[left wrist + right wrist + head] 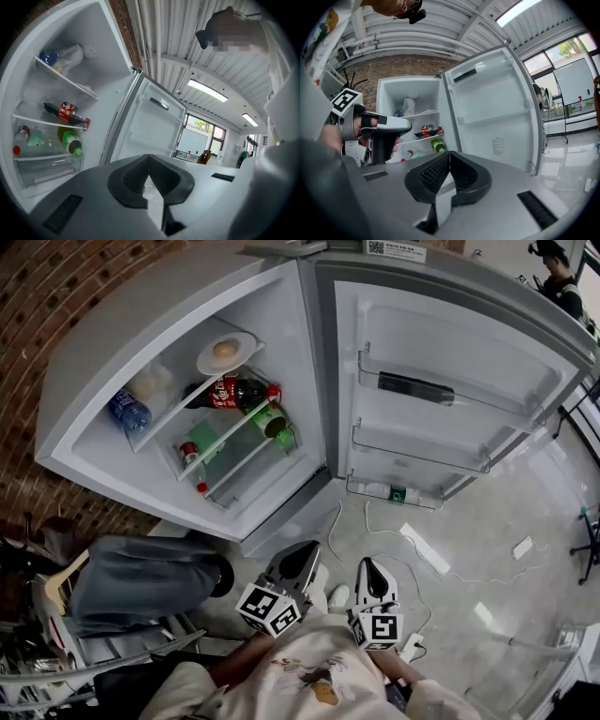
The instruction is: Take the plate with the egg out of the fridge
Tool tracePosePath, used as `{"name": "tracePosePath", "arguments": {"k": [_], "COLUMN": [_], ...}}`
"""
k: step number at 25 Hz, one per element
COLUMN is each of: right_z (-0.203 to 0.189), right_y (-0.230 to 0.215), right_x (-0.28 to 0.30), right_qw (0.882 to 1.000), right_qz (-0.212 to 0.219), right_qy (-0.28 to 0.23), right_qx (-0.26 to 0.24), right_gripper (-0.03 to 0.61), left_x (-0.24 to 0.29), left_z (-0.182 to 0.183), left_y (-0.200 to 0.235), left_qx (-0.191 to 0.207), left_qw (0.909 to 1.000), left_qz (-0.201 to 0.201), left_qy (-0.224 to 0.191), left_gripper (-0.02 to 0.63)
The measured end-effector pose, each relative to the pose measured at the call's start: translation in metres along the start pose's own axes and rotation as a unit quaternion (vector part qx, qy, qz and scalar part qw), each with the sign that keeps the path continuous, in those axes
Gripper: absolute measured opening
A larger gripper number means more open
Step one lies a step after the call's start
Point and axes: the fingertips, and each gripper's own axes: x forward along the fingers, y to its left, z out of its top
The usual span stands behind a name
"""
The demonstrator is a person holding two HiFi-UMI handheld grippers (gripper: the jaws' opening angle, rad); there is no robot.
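Note:
The fridge (94,362) stands open, and a white plate with an egg (226,352) rests on its top shelf. Both grippers hang low in front of the fridge, close to the person's body and well short of the shelves. My left gripper (305,556) is shut with nothing between its jaws; in its own view the tips (149,160) meet and point towards the fridge's lower shelves. My right gripper (368,567) is shut and empty too (449,157), aimed at the open fridge, with the left gripper (377,129) to its left.
The fridge door (441,381) swings wide to the right, with a dark bottle (415,388) in its rack. A cola bottle (230,390), a green bottle (270,418) and a blue bottle (128,412) lie on shelves. White cables (375,521) cross the floor. Blue cloth (141,582) lies at left.

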Motion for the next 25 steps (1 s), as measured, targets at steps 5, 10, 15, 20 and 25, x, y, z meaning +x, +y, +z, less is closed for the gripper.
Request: {"name": "tracePosePath", "arguments": {"k": [5, 10, 15, 20, 25], "right_z": [0.015, 0.036, 0.051, 0.072, 0.080], "right_y": [0.001, -0.003, 0.009, 0.029, 0.043], "right_x": [0.028, 0.062, 0.100, 0.138, 0.172], "right_qw": [1.000, 1.000, 0.999, 0.996, 0.996], "right_qz": [0.002, -0.004, 0.016, 0.051, 0.045], "right_qy": [-0.003, -0.009, -0.011, -0.032, -0.039], "right_qx": [-0.013, -0.029, -0.033, -0.066, -0.068], "right_gripper": [0.006, 0.006, 0.006, 0.006, 0.006], "left_x": [0.015, 0.034, 0.048, 0.065, 0.073], "left_z": [0.011, 0.031, 0.043, 0.051, 0.068], "left_y": [0.023, 0.047, 0.069, 0.088, 0.117], "left_qx": [-0.008, -0.014, -0.021, -0.022, -0.016], "left_qw": [1.0000, 0.9999, 0.9996, 0.9992, 0.9987], "left_qz": [-0.002, -0.009, -0.018, -0.034, -0.049], "left_qy": [0.002, -0.003, -0.001, 0.005, -0.003], "left_gripper": [0.009, 0.009, 0.009, 0.009, 0.009]}}
